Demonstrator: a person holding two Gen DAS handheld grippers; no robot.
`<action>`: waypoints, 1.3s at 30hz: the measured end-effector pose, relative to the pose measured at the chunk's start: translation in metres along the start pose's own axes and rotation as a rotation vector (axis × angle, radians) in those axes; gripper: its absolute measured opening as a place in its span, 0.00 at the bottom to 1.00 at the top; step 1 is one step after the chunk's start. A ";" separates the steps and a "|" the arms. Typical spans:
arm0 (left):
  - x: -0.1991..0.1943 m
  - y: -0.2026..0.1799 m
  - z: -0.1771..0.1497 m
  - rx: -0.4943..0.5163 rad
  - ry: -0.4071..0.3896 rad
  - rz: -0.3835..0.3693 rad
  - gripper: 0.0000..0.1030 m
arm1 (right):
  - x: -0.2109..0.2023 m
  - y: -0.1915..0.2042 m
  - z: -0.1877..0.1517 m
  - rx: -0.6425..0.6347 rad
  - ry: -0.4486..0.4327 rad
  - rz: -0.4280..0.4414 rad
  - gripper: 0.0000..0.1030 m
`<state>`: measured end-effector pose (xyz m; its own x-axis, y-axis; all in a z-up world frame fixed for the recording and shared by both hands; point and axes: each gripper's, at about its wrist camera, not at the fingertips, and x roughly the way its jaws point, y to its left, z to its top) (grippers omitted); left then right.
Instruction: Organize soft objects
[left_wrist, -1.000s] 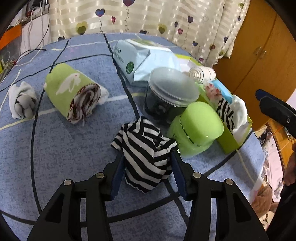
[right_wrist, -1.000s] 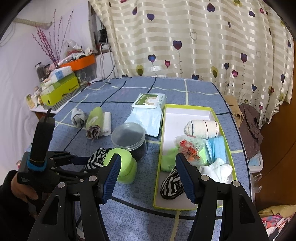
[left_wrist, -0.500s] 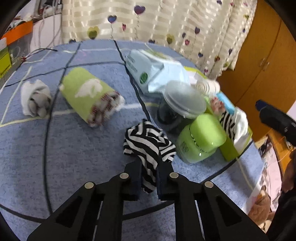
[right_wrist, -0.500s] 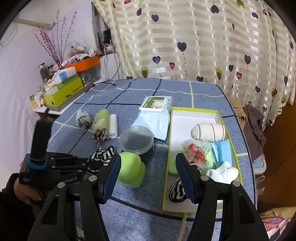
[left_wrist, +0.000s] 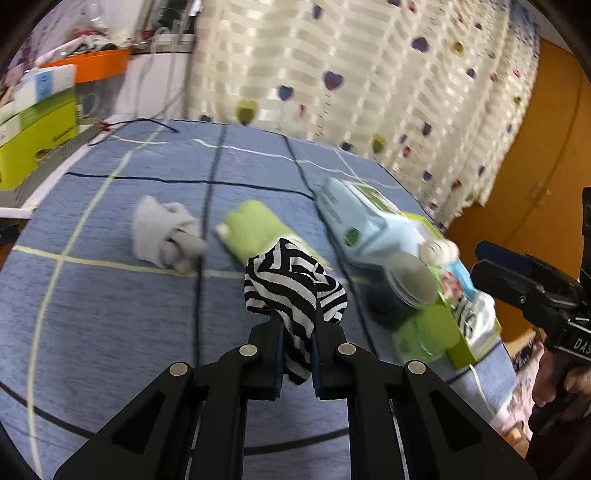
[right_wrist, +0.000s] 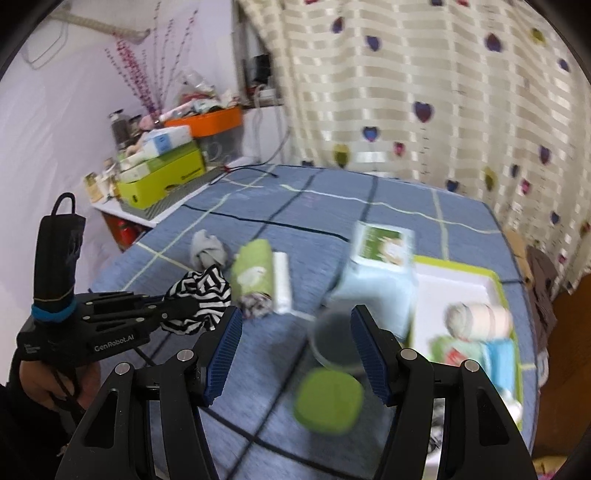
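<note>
Left wrist view: left gripper (left_wrist: 297, 345) jaws are clamping the striped sock (left_wrist: 293, 286), lifted clear of the tabletop (left_wrist: 92, 306); grey sock (left_wrist: 166, 240) and green roll (left_wrist: 255, 227) are lying mid-tabletop, unsorted.

Right wrist view: right gripper (right_wrist: 297, 356) jaws are standing wide, empty; tray (right_wrist: 496, 284) at the right edge is already holding several items.

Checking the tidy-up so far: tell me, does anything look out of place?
Yes. A grey sock and a green roll lie loose on the table, outside the tray. The striped sock hangs pinched in the left gripper.
</note>
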<state>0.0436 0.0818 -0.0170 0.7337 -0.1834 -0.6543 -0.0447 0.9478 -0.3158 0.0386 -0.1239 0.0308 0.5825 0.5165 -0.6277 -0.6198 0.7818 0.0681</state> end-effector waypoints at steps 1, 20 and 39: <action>-0.001 0.005 0.001 -0.010 -0.007 0.010 0.11 | 0.008 0.004 0.005 -0.009 0.008 0.011 0.60; -0.001 0.085 0.011 -0.147 -0.052 0.064 0.11 | 0.159 0.046 0.042 -0.049 0.268 0.004 0.55; -0.001 0.084 0.010 -0.144 -0.050 0.030 0.12 | 0.176 0.073 0.033 -0.123 0.295 0.058 0.22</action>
<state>0.0460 0.1647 -0.0360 0.7629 -0.1386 -0.6315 -0.1618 0.9047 -0.3942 0.1130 0.0353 -0.0492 0.3775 0.4215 -0.8245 -0.7173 0.6962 0.0274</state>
